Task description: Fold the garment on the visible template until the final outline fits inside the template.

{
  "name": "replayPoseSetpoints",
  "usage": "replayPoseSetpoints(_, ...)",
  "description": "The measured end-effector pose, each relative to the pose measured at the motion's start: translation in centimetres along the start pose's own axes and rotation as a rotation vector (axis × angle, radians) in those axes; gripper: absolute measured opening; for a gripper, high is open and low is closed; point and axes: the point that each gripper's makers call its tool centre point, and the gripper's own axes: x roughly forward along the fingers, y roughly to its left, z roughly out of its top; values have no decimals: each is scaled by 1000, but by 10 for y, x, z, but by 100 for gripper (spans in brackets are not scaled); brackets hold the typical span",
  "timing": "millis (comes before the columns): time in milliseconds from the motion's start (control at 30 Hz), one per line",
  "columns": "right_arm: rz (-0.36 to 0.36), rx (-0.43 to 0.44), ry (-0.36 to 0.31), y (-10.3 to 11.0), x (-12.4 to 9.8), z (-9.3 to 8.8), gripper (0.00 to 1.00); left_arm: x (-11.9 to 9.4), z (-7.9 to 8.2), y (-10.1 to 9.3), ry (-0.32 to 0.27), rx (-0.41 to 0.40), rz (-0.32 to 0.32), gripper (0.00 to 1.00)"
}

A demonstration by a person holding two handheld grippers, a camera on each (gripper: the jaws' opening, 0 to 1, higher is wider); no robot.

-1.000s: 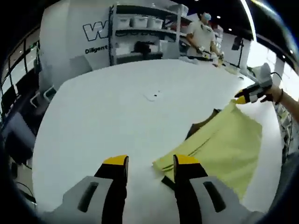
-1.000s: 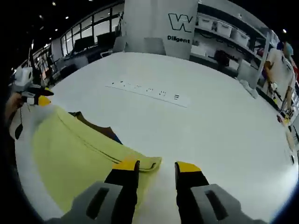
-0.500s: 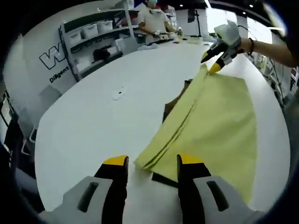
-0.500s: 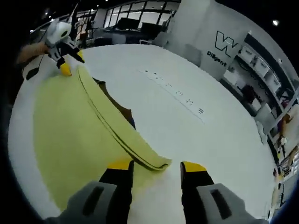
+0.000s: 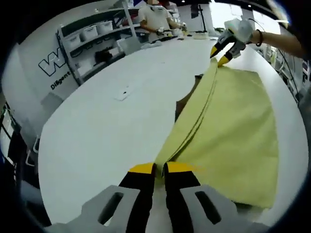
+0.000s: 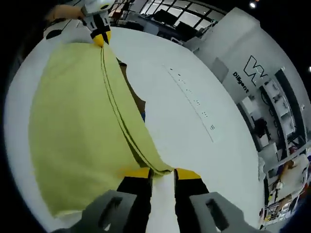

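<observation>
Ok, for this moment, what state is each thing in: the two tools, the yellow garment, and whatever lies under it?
Left tool: shut on one corner of the yellow fabric garment's folded edge.
Right tool: shut on the opposite corner.
Yellow fabric garment: folded over, stretched between both tools, on the white table.
Dark template: mostly covered, peeking out beside the fold.

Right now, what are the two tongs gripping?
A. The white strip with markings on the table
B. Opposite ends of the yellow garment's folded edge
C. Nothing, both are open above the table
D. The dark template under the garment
B. In the left gripper view the left tongs close on one end of the yellow garment's folded edge, and the right tongs pinch the other end in the right gripper view.
</observation>
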Motion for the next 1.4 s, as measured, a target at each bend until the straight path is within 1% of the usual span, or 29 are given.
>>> replayPoseSetpoints(33,6,3,1,0,0,0,0,0,0,0,8,-19,3,9)
replayPoseSetpoints(133,-2,21,-12,-2,-2,1,0,-1,1,0,10,-25,-2,5)
replayPoseSetpoints(233,-13,65,-40,-8,-10,7,0,-8,7,-1,-16,-67,-19,4)
replayPoseSetpoints(300,-25,81,-57,-12,-14,11,0,-11,7,-1,-18,-65,-20,4)
replayPoseSetpoints(367,-38,116,-75,-17,-19,16,0,-16,9,-1,-26,-65,-20,4)
replayPoseSetpoints(433,-39,134,-82,-19,-21,19,0,-20,13,1,-44,-97,-21,4)
replayPoseSetpoints(500,-44,167,-103,-22,-23,24,0,-27,21,3,-83,-158,-23,4)
replayPoseSetpoints(533,-36,191,-106,-21,-23,26,0,-29,23,3,-93,-188,-32,4)
replayPoseSetpoints(567,-39,196,-106,-22,-22,26,0,-30,24,3,-97,-201,-38,4)
replayPoseSetpoints(600,-42,201,-106,-23,-21,26,0,-33,23,8,-89,-259,-25,4)
replayPoseSetpoints(633,-44,208,-95,-23,-20,24,0,-33,23,11,-81,-243,-22,4)
replayPoseSetpoints(667,-54,209,-92,-24,-20,24,0,-35,23,12,-74,-247,-19,4)
replayPoseSetpoints(700,-57,221,-96,-25,-21,25,0,-38,23,14,-66,-261,-3,4)
replayPoseSetpoints(767,-54,265,-106,-26,-21,27,0,-41,26,16,-68,-271,-3,4)
replayPoseSetpoints(800,-59,275,-104,-27,-19,27,0,-40,24,15,-48,-307,-7,4)
replayPoseSetpoints(867,-58,300,-103,-26,-14,28,0,-37,21,18,-26,-302,7,4)
replayPoseSetpoints(900,-64,302,-100,-25,-9,31,0,-31,13,23,6,-331,38,4)
replayPoseSetpoints(933,-66,301,-98,-25,-7,32,0,-28,12,23,11,-338,37,4)
replayPoseSetpoints(967,-74,296,-86,-25,-2,33,0,-21,5,24,41,-369,41,4)
replayPoseSetpoints(1000,-74,297,-81,-24,-1,34,0,-18,5,24,39,-364,41,4)
replayPoseSetpoints(1067,-78,300,-51,-24,8,31,0,-8,3,24,43,-362,42,4)
replayPoseSetpoints(1100,-79,304,-44,-24,9,30,0,-7,2,23,44,-361,40,4)
replayPoseSetpoints(1133,-90,317,-36,-26,14,28,0,-3,-2,22,67,-361,39,4)
replayPoseSetpoints(1200,-84,375,-14,-24,17,22,0,1,-6,22,80,-366,44,4)
replayPoseSetpoints(1233,-89,417,-8,-25,19,19,0,2,-8,22,81,-395,45,4)
replayPoseSetpoints(1300,-76,425,-11,-23,23,18,0,3,-6,23,75,-429,44,4)
replayPoseSetpoints(1400,-73,436,-4,-21,25,16,0,3,-6,25,68,-442,51,6)
